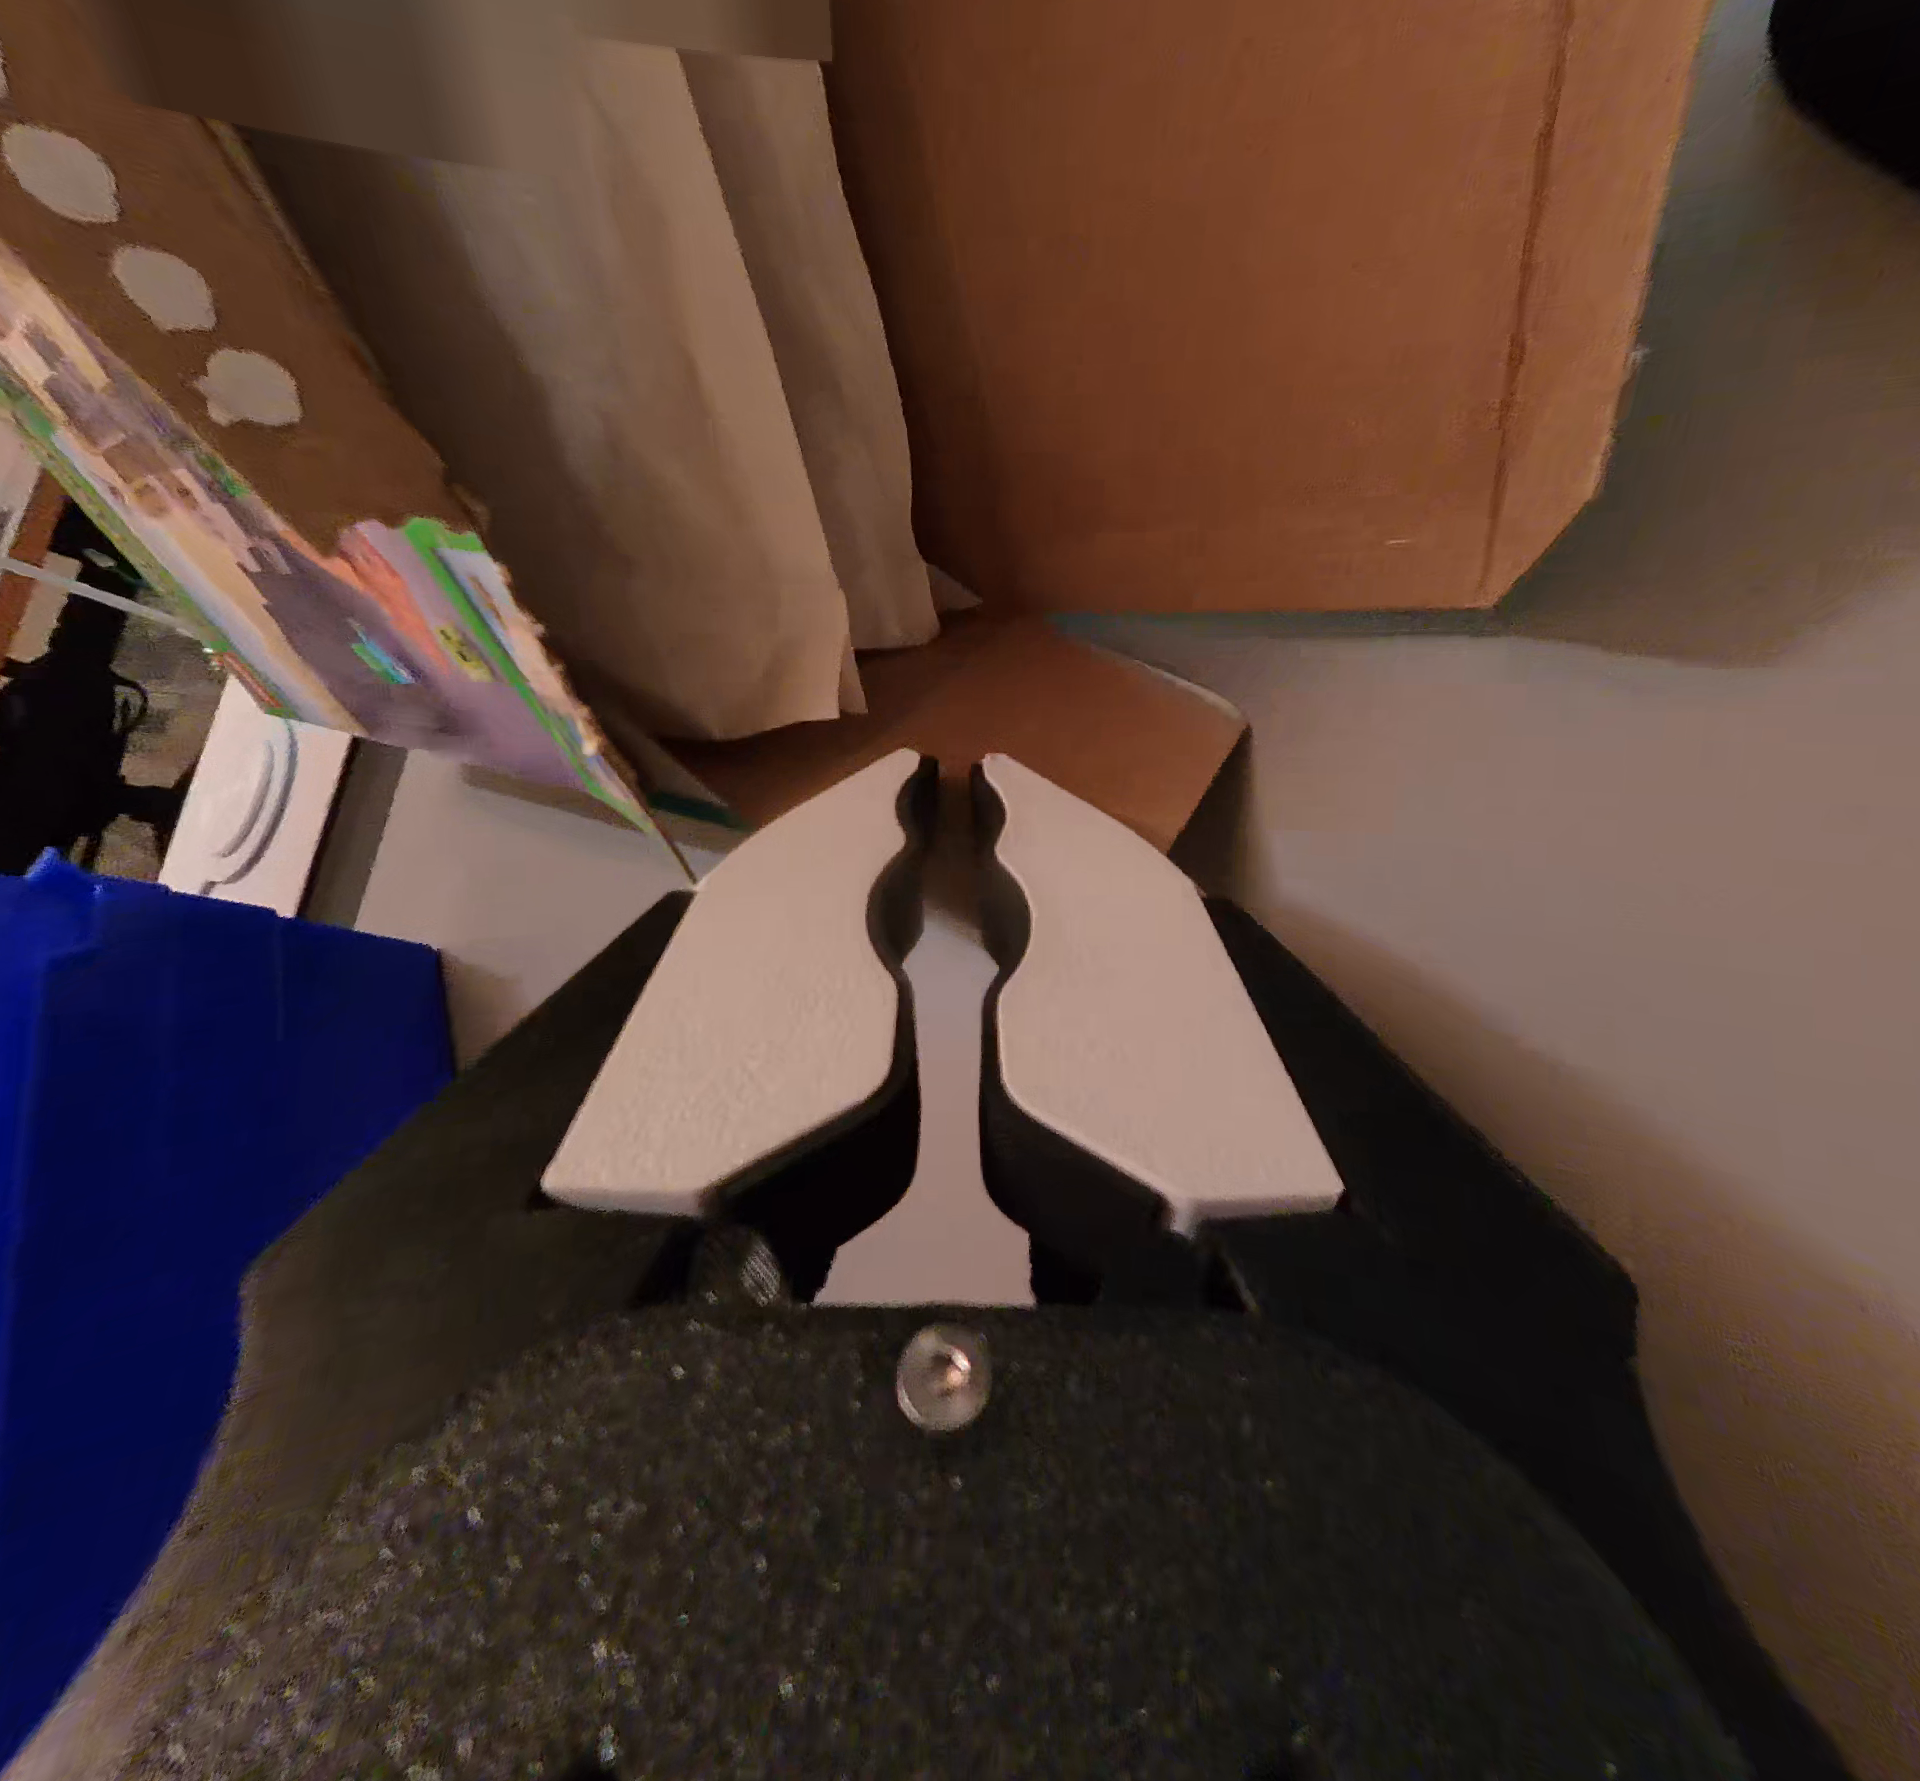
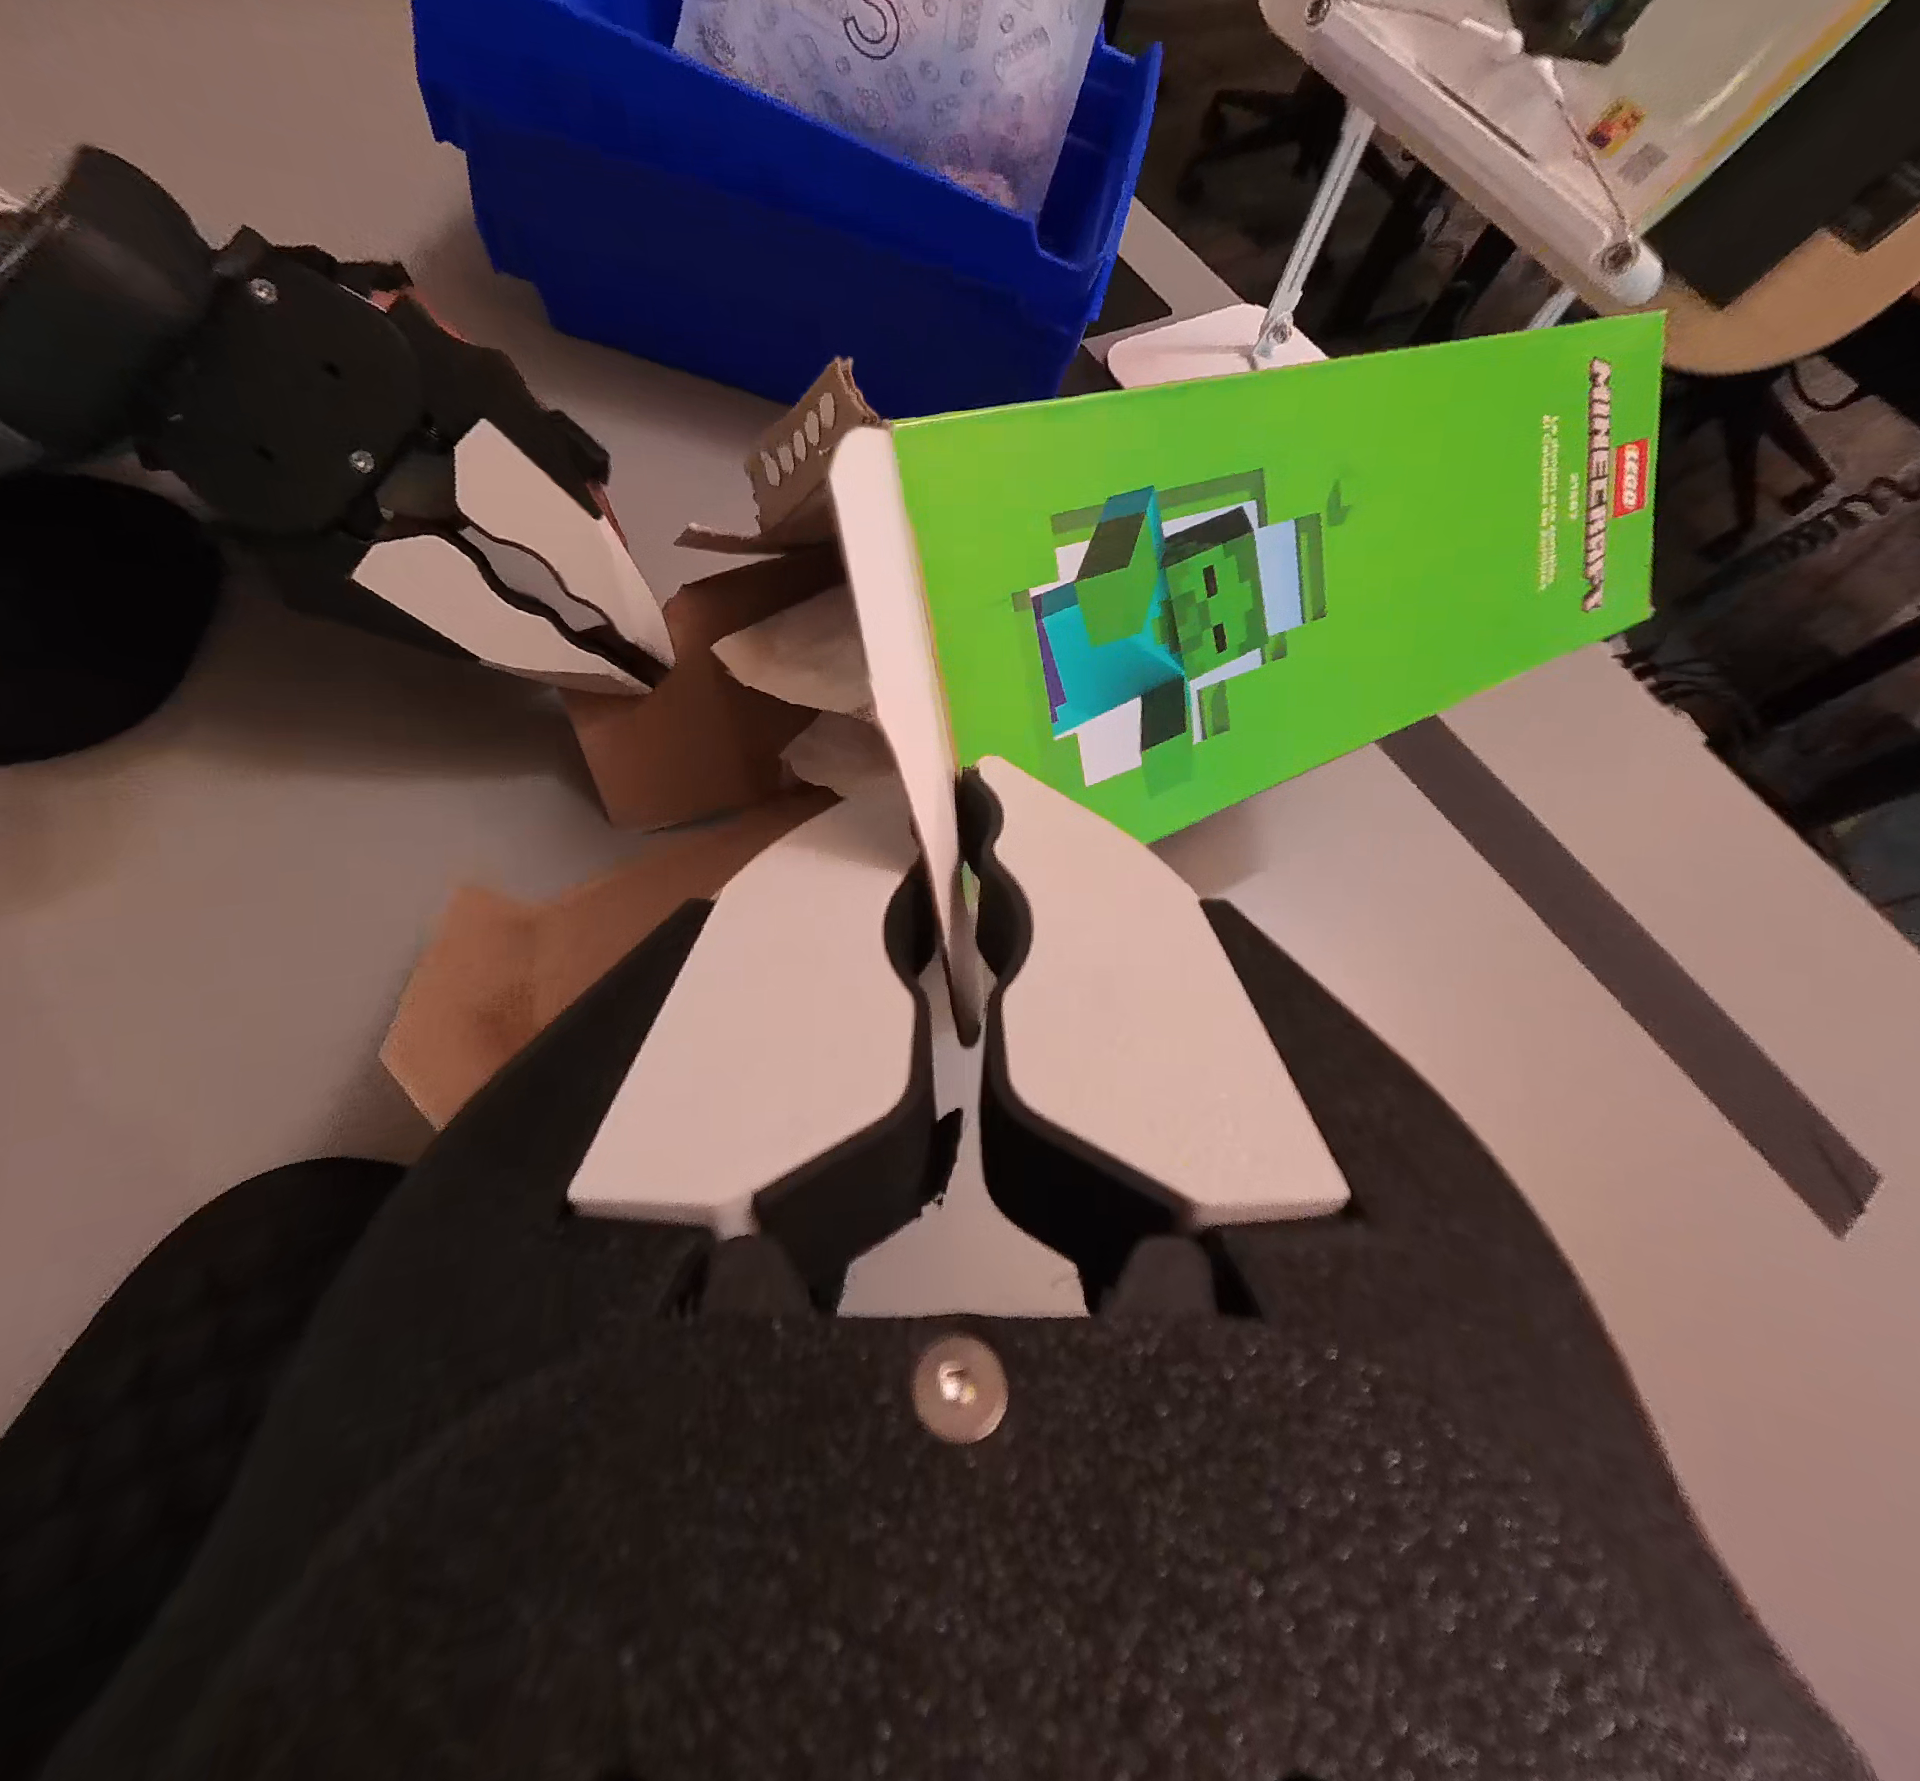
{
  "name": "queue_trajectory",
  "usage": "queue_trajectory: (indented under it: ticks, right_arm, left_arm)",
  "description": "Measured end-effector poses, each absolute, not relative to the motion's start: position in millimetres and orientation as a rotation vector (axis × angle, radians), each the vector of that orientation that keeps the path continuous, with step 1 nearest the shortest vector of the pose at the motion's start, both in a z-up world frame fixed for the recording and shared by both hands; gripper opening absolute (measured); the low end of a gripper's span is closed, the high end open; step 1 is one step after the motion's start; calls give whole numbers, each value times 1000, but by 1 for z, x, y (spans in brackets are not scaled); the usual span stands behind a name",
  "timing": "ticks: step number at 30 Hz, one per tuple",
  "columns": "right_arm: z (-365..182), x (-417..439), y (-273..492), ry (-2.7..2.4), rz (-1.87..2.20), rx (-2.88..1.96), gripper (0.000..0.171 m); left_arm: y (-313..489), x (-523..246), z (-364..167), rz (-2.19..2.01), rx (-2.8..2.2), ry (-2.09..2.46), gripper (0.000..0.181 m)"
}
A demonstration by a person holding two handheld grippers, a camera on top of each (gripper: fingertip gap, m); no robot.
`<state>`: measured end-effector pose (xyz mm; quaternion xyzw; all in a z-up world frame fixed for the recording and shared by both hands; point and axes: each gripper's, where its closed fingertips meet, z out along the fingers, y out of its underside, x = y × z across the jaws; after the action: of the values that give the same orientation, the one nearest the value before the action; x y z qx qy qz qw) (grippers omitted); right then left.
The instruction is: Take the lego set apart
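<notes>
Gripping the green lego box (image 2: 1278,578) by one thin edge, the right tongs (image 2: 958,781) hold it tilted above the counter (image 2: 260,848). Left tongs (image 1: 954,767) look almost closed; from the right view they seem pinched on a brown cardboard flap (image 2: 665,734), contact unclear. Risks: box pivots or slips from that edge grip; flap tears if the two pull apart; paper bags (image 2: 821,661) spill onto the counter. Blue bin (image 2: 748,277) sits just behind, easy to bump.
</notes>
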<state>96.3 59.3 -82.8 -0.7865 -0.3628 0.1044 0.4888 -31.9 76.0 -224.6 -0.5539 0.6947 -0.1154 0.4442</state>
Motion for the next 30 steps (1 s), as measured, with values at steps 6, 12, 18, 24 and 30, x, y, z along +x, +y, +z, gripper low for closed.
queue_trajectory:
  ticks: [6, 12, 18, 24, 30]
  right_arm:
    - [-61, 76, 63, -926, 247, -1925, 2]
    - [-59, 52, 66, -924, 366, -1981, 2]
    - [-68, 24, 83, -968, 410, -1988, 3]
    - [-69, 13, 111, -969, 362, -1992, 3]
    - [-68, 31, 129, -905, 379, -2008, 3]
  left_arm:
    - [78, -17, -230, -258, -1326, 1733, 4]
    - [90, -6, -240, -229, -1342, 1732, 5]
    - [99, -5, -261, -271, -1404, 1735, 4]
    - [111, -20, -257, -200, -1415, 1699, 7]
    - [117, -27, -243, -215, -1412, 1633, 7]
